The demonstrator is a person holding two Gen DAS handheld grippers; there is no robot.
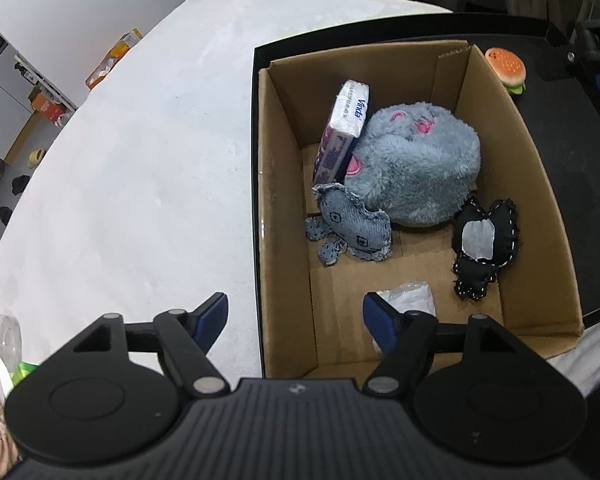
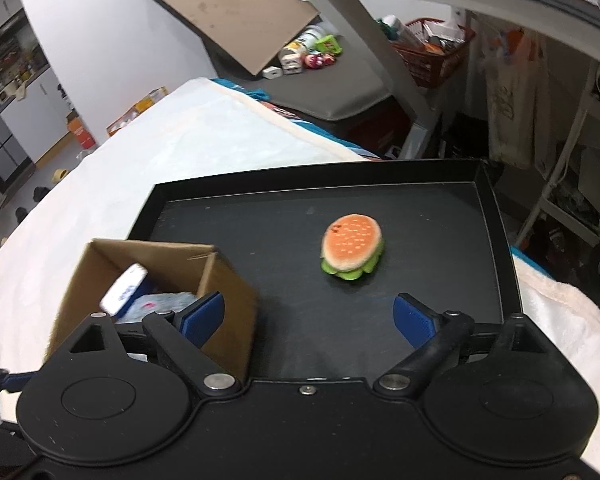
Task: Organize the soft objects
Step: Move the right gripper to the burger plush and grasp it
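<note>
Nearest in the left wrist view, the left tongs [image 1: 295,318] hang with their blue pads wide apart and nothing between them, straddling the near-left wall of the cardboard box [image 1: 284,216]. Just past the right pad, on the box floor, lies a crumpled clear plastic wrapper [image 1: 414,296]. Farther in sit a small denim toy [image 1: 350,228] and a black stitched toy [image 1: 484,240], then a big grey plush [image 1: 416,168] with a tissue pack [image 1: 342,132] leaning against it, upright on end.

The right tongs [image 2: 309,318] are likewise spread and empty, poised over the black tray [image 2: 496,208] that carries the box. Beyond them, well apart from the pads, the plush hamburger [image 2: 352,246] rests on the tray floor outside the box. The tray seems to lie on a white-covered table [image 2: 172,136], though the blurred edges leave that uncertain.
</note>
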